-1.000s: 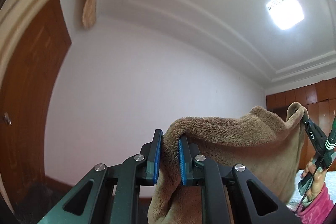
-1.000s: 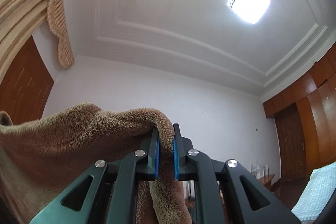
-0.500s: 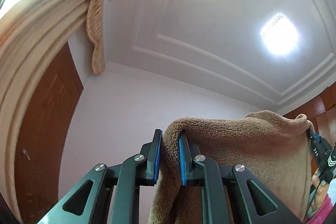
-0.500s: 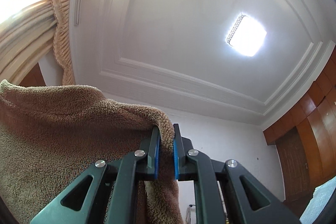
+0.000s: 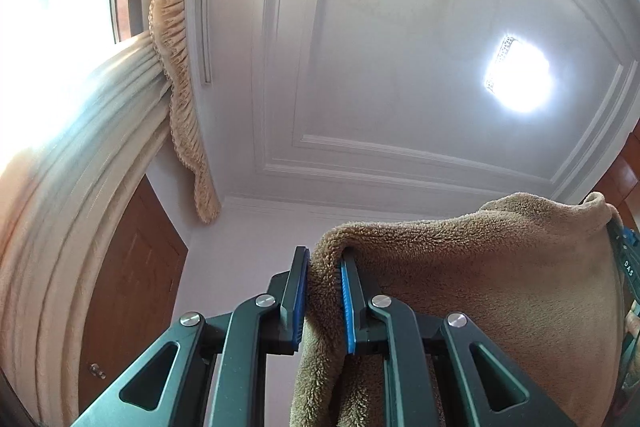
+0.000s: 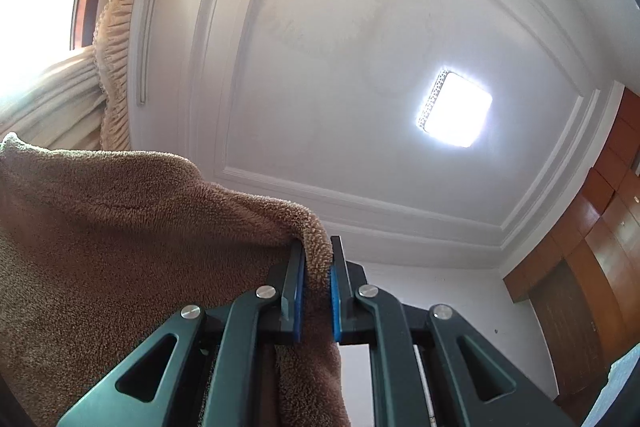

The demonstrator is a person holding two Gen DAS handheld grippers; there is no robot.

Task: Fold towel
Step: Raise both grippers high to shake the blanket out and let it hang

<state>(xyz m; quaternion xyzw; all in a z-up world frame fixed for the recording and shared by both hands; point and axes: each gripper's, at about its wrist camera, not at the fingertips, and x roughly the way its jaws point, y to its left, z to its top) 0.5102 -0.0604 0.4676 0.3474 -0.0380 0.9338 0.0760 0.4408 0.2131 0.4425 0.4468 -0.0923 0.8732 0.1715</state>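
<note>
- The brown fleecy towel (image 5: pixel 500 267) hangs in the air, stretched between the two grippers, with its top edge running from one to the other and the rest drooping down out of view.
- The left gripper (image 5: pixel 324 291) has its jaws closed on one top corner of the towel; the pile bulges out above the blue pads (image 5: pixel 347 307).
- The right gripper (image 6: pixel 317 293) has its jaws clamped on the opposite top corner, the cloth pinched tight between its pads and trailing away to the left in its own view.
- At the far right edge of the left view, the right gripper's tip shows at the towel's other corner, with a bit of a hand just below it.
- Both grippers tilt upward toward the white panelled ceiling (image 6: pixel 360 47).
- A square ceiling lamp (image 6: pixel 456 109) glows bright.
- A cream curtain (image 5: pixel 80 187) with a fringed valance frames a sunlit window (image 5: pixel 48 27).
- A brown wooden door (image 5: pixel 132 291) stands beside the curtain, and wooden wardrobes (image 6: pixel 592 251) line the opposite wall.
</note>
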